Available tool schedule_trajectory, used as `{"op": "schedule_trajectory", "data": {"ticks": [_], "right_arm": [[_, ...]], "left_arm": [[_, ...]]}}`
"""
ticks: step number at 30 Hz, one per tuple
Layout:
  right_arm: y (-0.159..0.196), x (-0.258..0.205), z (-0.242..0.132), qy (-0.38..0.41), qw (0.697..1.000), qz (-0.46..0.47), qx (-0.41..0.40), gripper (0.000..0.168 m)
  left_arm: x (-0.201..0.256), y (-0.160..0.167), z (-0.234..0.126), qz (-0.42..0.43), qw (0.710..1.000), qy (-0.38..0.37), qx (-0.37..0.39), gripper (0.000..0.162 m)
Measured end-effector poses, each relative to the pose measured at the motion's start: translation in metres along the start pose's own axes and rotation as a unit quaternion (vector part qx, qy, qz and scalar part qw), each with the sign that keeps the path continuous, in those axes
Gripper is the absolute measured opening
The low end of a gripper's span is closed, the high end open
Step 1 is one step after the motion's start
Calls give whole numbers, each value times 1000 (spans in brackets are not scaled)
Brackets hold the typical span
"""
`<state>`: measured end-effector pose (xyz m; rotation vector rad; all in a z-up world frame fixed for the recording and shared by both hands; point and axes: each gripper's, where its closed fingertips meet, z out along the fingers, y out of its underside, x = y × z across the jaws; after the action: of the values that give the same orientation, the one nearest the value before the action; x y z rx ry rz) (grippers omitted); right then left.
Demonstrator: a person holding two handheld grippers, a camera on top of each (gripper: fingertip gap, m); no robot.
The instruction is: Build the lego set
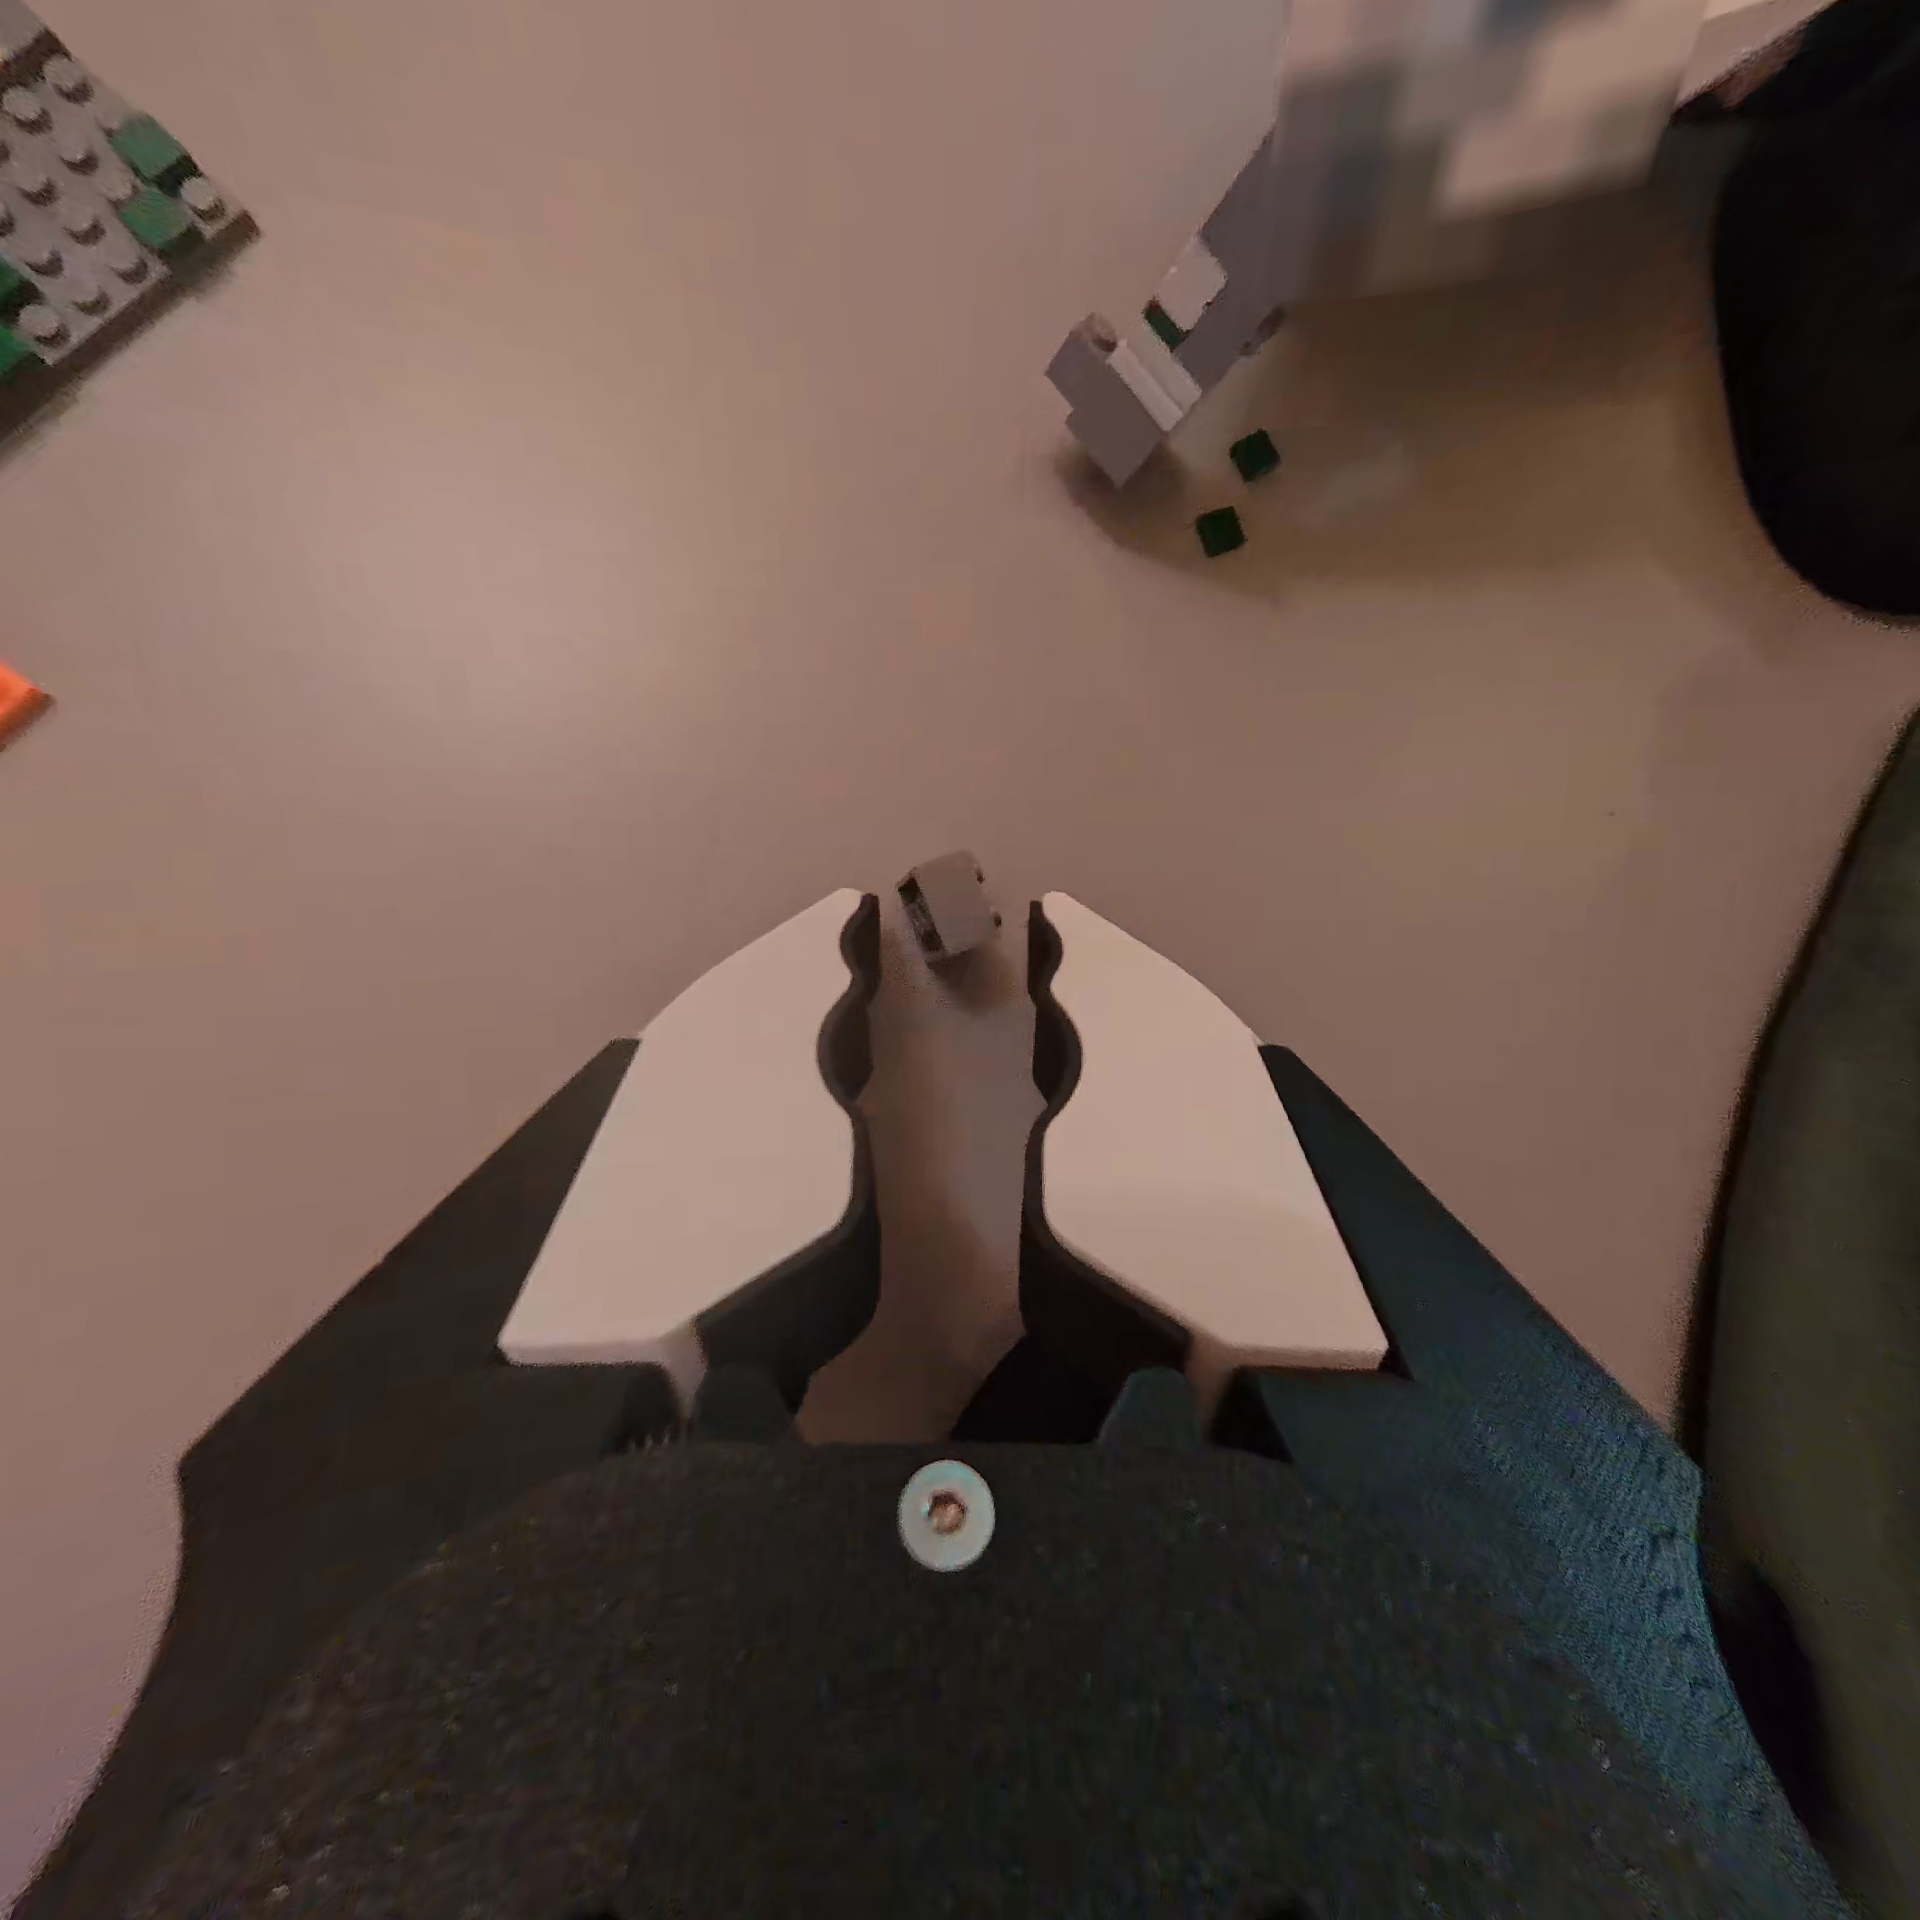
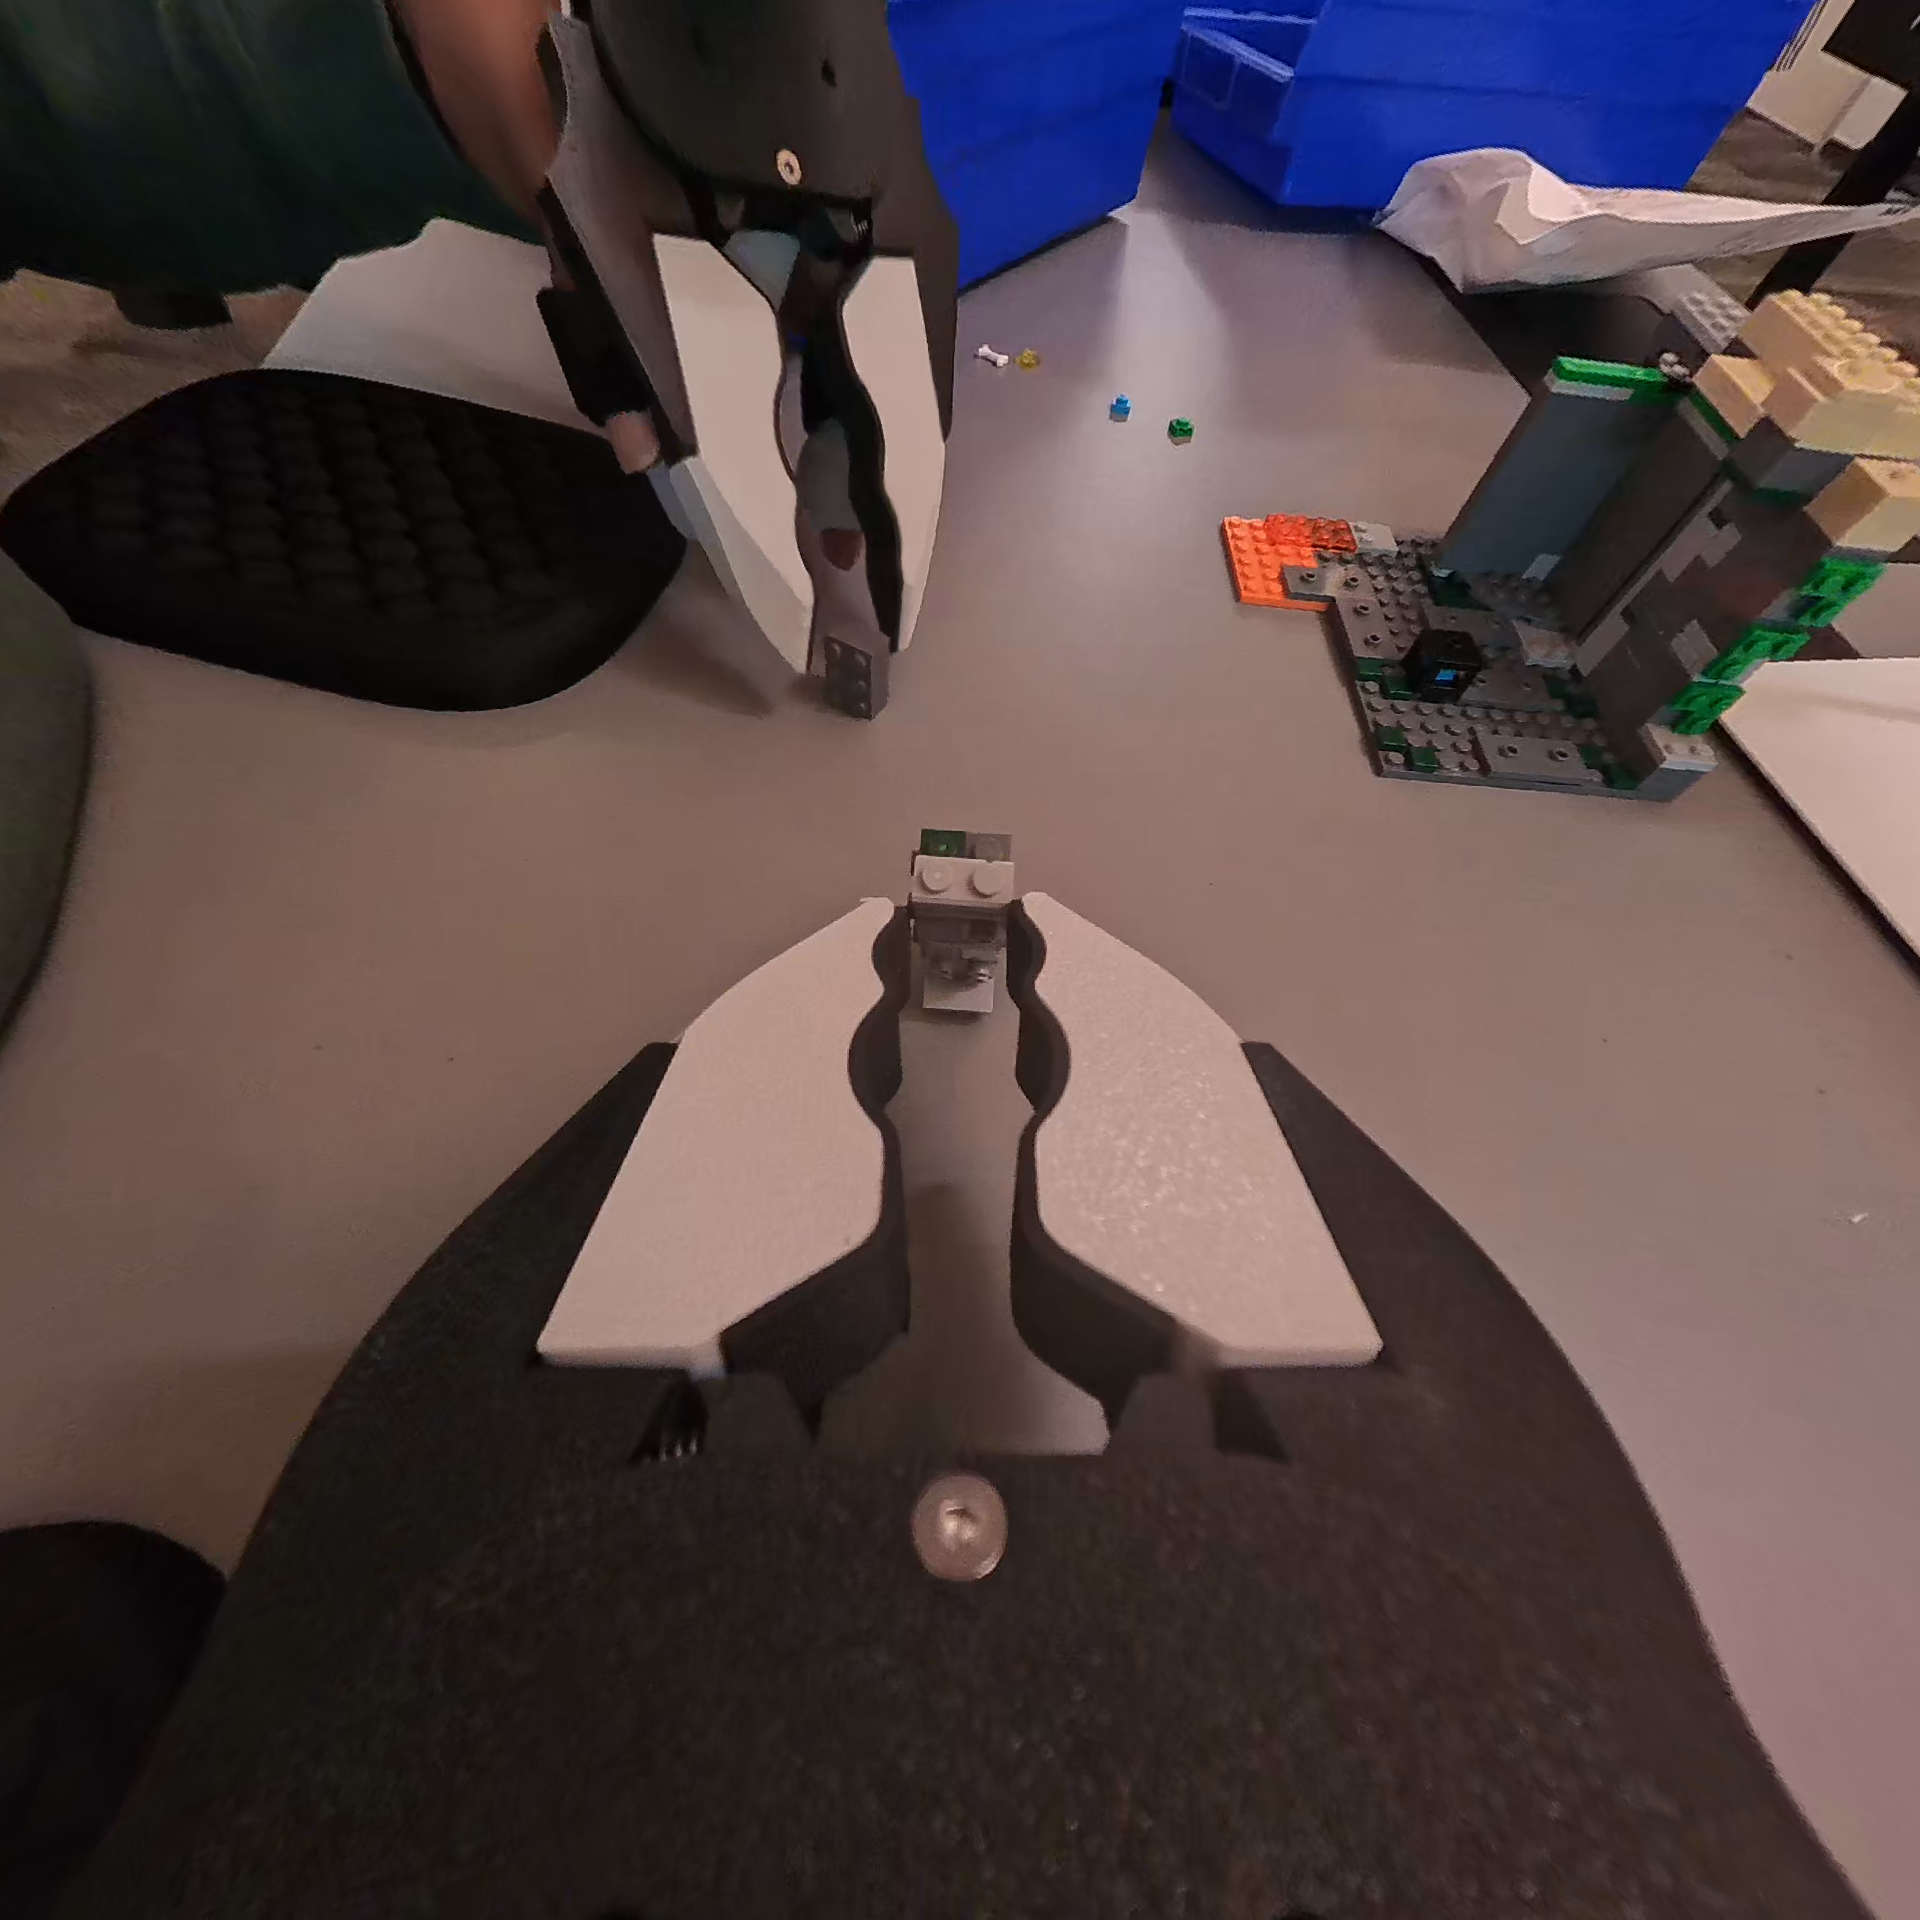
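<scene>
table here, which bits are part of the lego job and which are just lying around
Job:
left gripper, open around a grey brick
right gripper, shut on a small grey sub-assembly
main lego build
loose green studs

Lying about:
blue bins
black pad
crumpled paper

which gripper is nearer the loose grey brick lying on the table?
Left. The left gripper is open with the grey brick right between its fingertips. The right gripper is farther off, shut on a small grey assembly.
</scene>
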<state>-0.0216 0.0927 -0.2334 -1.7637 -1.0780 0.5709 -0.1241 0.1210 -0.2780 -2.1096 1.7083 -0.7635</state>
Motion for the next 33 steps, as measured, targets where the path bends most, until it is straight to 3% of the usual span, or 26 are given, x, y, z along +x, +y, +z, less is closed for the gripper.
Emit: {"op": "schedule_trajectory", "data": {"ticks": [2,7,12,18,22,33], "right_arm": [[-1,-2,0,1,1000,-4,-1,17],[-2,-4,-1,6,1000,-15,-1,17],[-3,-2,-2,13,1000,-17,8,17],[-7,-3,2,25,999,-23,14,17],[-10,-3,4,38,999,-31,16,17],[-9,10,3,92,995,-23,44,17]], "left_arm": [[-4,2,5,2,1000,-10,-14,15],[2,-10,6,17,1000,7,13,13],[22,-49,-10,-12,986,85,144,12],[45,-99,-30,-132,929,201,280,12],[54,-113,-20,-164,917,230,282,12],[50,-120,3,-167,941,177,234,12]]}}
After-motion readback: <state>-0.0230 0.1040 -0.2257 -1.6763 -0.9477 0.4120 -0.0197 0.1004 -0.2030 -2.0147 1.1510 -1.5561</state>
